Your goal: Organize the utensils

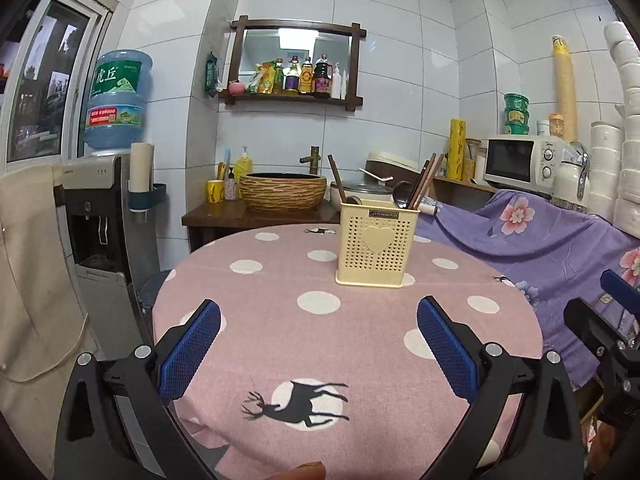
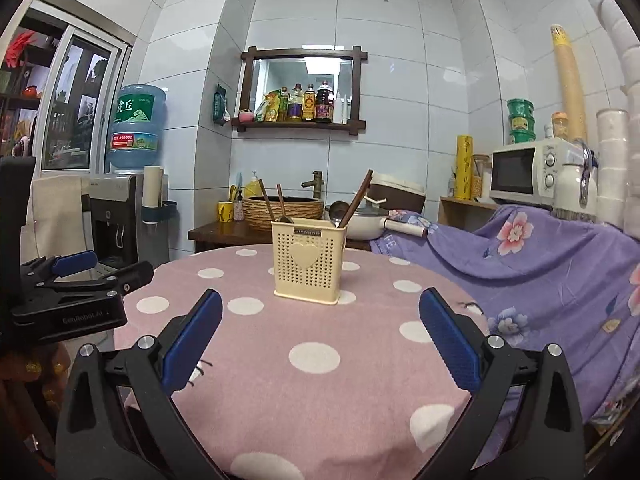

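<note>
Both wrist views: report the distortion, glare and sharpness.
Left wrist view: strong fisheye bending of the wall tiles, dark corners, utensil holder sharp, a blurred fingertip at the bottom edge. Right wrist view: same bowing, soft ceiling-light reflection in the mirror, tablecloth evenly lit, no harsh shadows.

A cream-coloured perforated plastic utensil holder point(image 1: 377, 243) with a raised heart on its front face stood upright on the pink, white-dotted tablecloth of the round table point(image 1: 320, 340), toward its far side. Inside it, dark brown wooden chopsticks point(image 1: 425, 180) leaned to the right, a metal ladle point(image 1: 401, 192) rose beside them, and a brown wooden-handled utensil point(image 1: 337, 179) leaned left in the other compartment. In the right wrist view two wooden handles point(image 2: 274, 204) showed on the left side of the holder.
</note>
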`<state>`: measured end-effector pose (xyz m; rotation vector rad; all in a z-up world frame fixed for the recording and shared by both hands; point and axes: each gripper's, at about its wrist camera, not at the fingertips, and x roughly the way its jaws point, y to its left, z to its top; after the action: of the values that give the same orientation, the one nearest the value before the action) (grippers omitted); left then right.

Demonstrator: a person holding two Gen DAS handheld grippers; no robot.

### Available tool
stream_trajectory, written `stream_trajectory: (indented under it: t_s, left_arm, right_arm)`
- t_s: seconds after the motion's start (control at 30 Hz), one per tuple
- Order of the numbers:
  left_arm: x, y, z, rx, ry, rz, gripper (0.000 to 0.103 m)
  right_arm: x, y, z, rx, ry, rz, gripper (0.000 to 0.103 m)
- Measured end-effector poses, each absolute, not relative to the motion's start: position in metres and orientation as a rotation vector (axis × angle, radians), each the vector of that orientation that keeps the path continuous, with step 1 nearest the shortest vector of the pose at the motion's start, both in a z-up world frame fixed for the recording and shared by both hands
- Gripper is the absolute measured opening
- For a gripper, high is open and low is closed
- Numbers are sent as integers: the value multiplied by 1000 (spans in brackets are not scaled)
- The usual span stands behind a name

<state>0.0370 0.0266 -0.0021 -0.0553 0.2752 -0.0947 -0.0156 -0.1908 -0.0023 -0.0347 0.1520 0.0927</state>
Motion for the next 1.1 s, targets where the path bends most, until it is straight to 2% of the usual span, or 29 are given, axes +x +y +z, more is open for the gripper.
stream_trajectory:
  t_s: [1.1]
  left_arm:
    - [19, 26, -15, -89, 296, -107, 97]
  right_arm:
    - [-19, -206, -14, 32, 199, 85, 97]
